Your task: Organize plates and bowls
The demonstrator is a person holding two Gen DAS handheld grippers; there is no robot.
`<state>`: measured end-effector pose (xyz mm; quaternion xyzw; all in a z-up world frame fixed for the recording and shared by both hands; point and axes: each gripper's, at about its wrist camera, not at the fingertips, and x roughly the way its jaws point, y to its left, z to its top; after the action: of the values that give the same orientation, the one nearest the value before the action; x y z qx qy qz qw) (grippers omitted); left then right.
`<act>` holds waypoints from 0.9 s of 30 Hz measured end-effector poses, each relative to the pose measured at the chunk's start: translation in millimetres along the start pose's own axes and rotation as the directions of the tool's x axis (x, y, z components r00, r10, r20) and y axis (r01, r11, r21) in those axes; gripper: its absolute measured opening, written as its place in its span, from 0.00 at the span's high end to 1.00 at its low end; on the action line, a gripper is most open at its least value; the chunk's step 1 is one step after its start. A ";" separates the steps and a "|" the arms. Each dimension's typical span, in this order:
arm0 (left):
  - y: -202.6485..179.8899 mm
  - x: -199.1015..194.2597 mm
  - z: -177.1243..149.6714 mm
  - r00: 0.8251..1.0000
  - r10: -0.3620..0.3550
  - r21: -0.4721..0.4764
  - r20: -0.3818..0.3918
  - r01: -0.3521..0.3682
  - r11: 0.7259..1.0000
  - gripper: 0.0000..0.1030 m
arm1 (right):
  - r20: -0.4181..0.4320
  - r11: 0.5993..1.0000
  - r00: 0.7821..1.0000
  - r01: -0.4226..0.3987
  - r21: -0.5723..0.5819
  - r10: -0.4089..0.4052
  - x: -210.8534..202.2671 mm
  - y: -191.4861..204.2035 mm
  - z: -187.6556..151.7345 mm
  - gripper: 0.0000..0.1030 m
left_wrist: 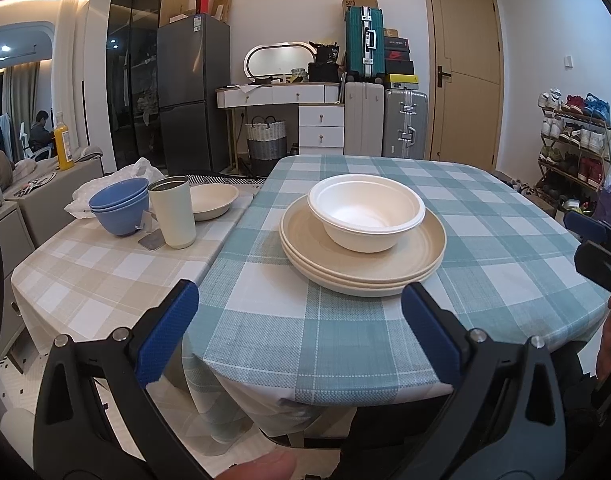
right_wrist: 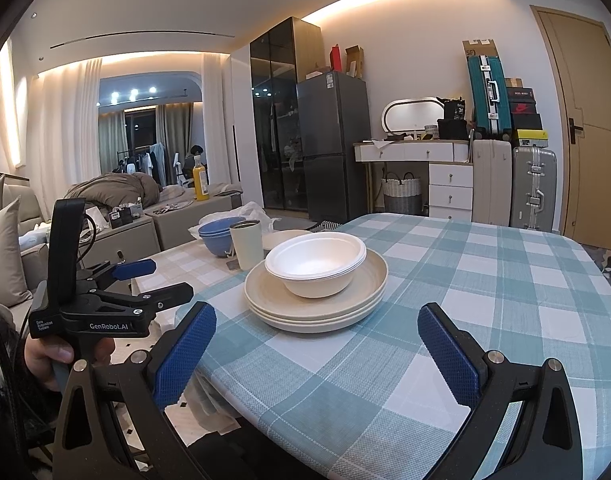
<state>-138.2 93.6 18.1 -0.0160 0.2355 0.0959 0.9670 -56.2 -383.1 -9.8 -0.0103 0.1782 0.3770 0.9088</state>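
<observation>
Left wrist view shows the left tongs (left_wrist: 299,316) spread wide with nothing in them, hanging over the near edge of the table (left_wrist: 505,216). The right tongs (right_wrist: 317,344) are spread wide too, and they hold nothing.

On the blue-green checked cloth sit the white bowls (left_wrist: 365,210), one tucked inside the other. They rest in the middle of a pile of tan plates (left_wrist: 361,256). Both tongs are near the pile but not touching it.

Off to the left, on the tan checked cloth, are the blue bowls (left_wrist: 119,204), a cream cup (left_wrist: 173,212) and one more tan dish (left_wrist: 213,200).

It looks like most of the sorting is done, or a new pick is about to start. To do the next pick well, I would go in slowly and low, pinch just one side of a bowl's rim, and lift straight up. The white bowls look light and thin, so a hard squeeze could bend them. The cup stands close to the blue bowls, so a reach there needs care.

Words I can read: "GenRobot.AI" on the side of the left tongs in the right wrist view, and "SF" on a box (left_wrist: 359,0) by the far wall.
</observation>
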 end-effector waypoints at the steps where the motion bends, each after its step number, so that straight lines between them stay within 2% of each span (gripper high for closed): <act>1: 0.0 0.2 0.1 1.000 -0.001 0.001 -0.001 0.001 1.000 0.02 | 0.002 1.000 1.000 -0.001 0.000 0.001 0.3 0.8 0.2 0.00; 27: -4.0 0.2 0.9 1.000 -0.005 0.009 0.001 0.005 1.000 0.02 | -0.001 1.000 1.000 -0.001 -0.003 0.001 0.5 1.5 -0.9 0.00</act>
<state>-136.8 89.8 18.7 -0.0123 0.2354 0.0927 0.9674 -57.1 -381.8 -10.6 -0.0119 0.1783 0.3779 0.9084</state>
